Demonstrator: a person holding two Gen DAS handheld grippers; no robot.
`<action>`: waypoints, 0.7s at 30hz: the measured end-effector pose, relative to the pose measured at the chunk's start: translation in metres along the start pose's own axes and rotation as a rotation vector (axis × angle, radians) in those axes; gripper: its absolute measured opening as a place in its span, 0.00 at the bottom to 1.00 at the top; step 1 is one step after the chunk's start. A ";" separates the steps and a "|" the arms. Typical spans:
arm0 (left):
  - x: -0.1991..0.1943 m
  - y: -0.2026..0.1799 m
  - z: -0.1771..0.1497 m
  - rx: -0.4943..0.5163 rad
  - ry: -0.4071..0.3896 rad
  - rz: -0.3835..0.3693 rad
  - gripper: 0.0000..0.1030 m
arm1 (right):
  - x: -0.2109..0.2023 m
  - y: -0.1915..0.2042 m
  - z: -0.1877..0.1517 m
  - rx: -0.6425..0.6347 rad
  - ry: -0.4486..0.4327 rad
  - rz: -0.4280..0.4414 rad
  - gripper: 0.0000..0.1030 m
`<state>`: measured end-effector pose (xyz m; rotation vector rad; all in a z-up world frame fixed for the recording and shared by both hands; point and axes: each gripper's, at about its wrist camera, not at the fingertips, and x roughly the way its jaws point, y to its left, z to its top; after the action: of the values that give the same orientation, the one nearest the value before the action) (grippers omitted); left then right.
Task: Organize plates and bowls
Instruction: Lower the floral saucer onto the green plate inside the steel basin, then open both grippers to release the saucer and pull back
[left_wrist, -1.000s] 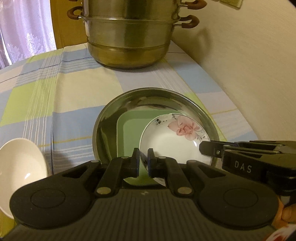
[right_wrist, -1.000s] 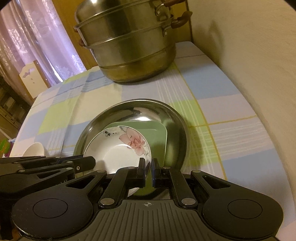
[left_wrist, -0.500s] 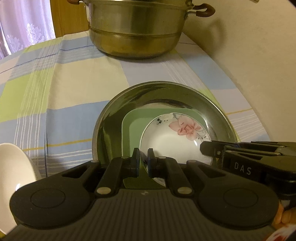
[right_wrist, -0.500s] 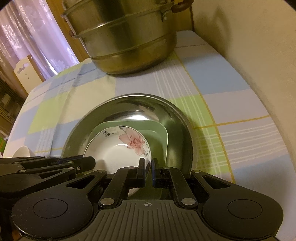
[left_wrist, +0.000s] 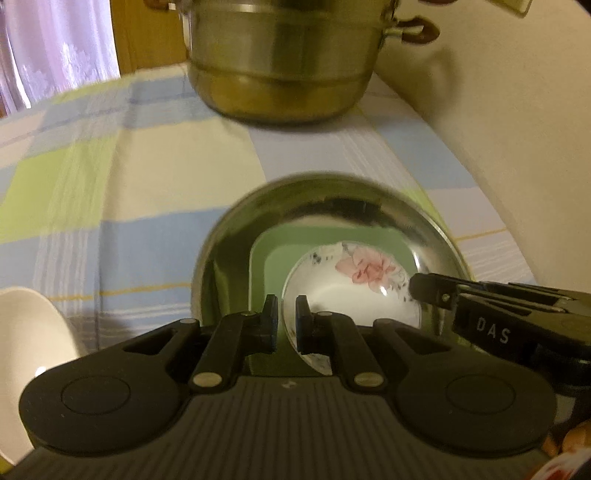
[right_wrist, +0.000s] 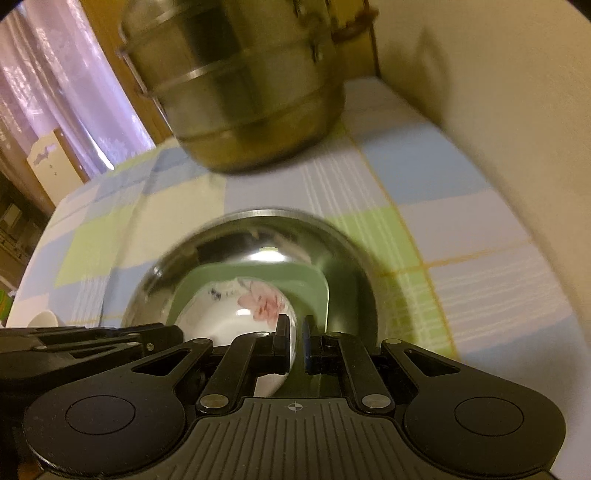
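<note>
Both grippers are on the same dish right now. The floral bowl (left_wrist: 351, 291) sits on a green square plate (left_wrist: 275, 254), and that sits inside the big steel basin (left_wrist: 229, 236) on the checked tablecloth (left_wrist: 110, 184).

The left gripper (left_wrist: 286, 321) has its fingers nearly together, and the bowl's near-left rim is pinched between the pads. The right gripper (right_wrist: 295, 343) looks the same on the opposite side: fingers close, with the white rim running up between them. So it's a two-handed hold w/ the bowl spanning between the hands, rim to rim, and neither hand nearer than the other.

The bowl is round, so no long axis to worry about. What matters is that it lies straight ahead of and below both sets of fingers, both tools angled down into the basin. My guess is that any lift has to go up evenly, or it tips.

A plain white bowl (left_wrist: 26, 362) waits off to the left, well apart. The steel steamer pot (left_wrist: 280, 66) stands at the back, near the wall.
</note>
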<state>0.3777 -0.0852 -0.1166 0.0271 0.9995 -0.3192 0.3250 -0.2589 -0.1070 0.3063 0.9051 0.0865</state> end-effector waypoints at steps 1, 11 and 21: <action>-0.006 -0.001 0.000 0.006 -0.011 0.005 0.08 | -0.005 0.001 0.001 -0.003 -0.015 0.002 0.09; -0.085 -0.009 -0.026 0.037 -0.079 0.025 0.08 | -0.083 -0.001 -0.017 0.017 -0.110 0.069 0.36; -0.166 -0.018 -0.093 -0.009 -0.106 0.067 0.08 | -0.160 0.005 -0.071 -0.019 -0.092 0.113 0.37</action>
<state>0.2132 -0.0448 -0.0271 0.0352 0.8929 -0.2524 0.1709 -0.2709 -0.0244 0.3408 0.7952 0.1838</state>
